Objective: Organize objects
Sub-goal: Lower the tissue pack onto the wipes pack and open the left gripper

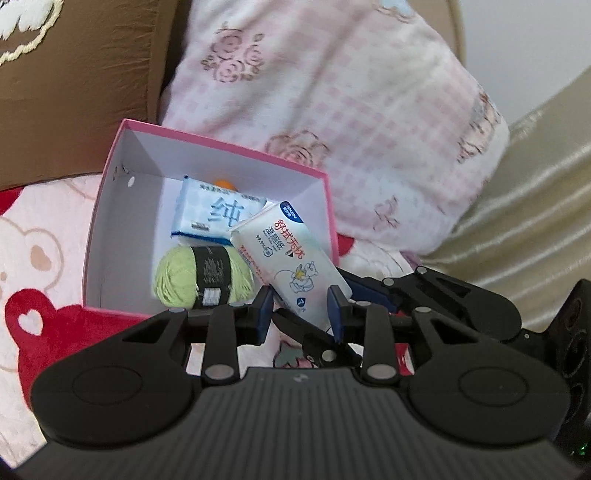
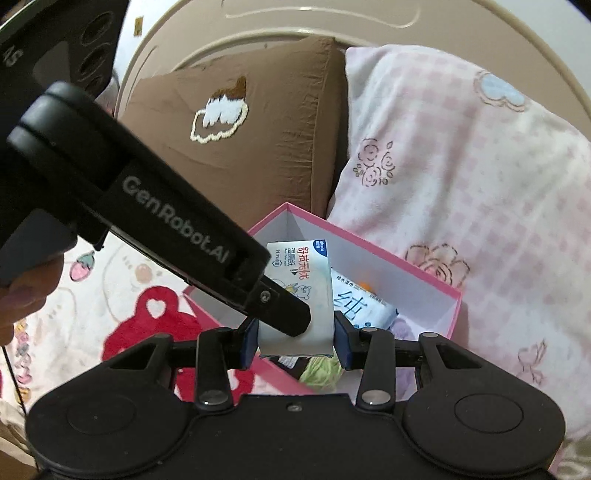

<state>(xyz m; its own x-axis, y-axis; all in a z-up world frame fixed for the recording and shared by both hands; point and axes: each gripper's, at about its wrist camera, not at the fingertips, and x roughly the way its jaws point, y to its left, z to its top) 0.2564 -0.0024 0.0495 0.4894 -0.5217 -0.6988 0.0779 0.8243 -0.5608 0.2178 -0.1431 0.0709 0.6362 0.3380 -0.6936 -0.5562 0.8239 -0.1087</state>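
1. 2 pillows sat at the back of the bed: a brown pillow (image 2: 236, 122) with a white cloud stitched on it, and a pink checked pillow (image 1: 332, 99) with roses. A beige headboard (image 2: 295, 22) curved behind them.
2. Bedspread (image 1: 37, 258) was cream plush with red bear shapes and little hearts.
3. Pink box (image 1: 110, 206), white inside, sat on the bedspread right up against both pillows.
4. Wet wipes pack (image 1: 291, 258) was white with red characters, a blue corner tab and a cartoon bear. It leaned tilted over the box's near right corner, top end inside, bottom end sticking out.
5. Right gripper (image 2: 295, 338) had its blue pads on both sides of the pack's bottom end, pinching it.
6. Left gripper (image 1: 301, 314) was spread a little with the pack's lower end between its fingers; can't tell if the pads touched.
7. Also in the box: a blue-white tissue pack (image 1: 210, 214) lying flat, a light green yarn ball (image 1: 195, 277) with a black label, and something orange (image 1: 224, 183), mostly hidden.
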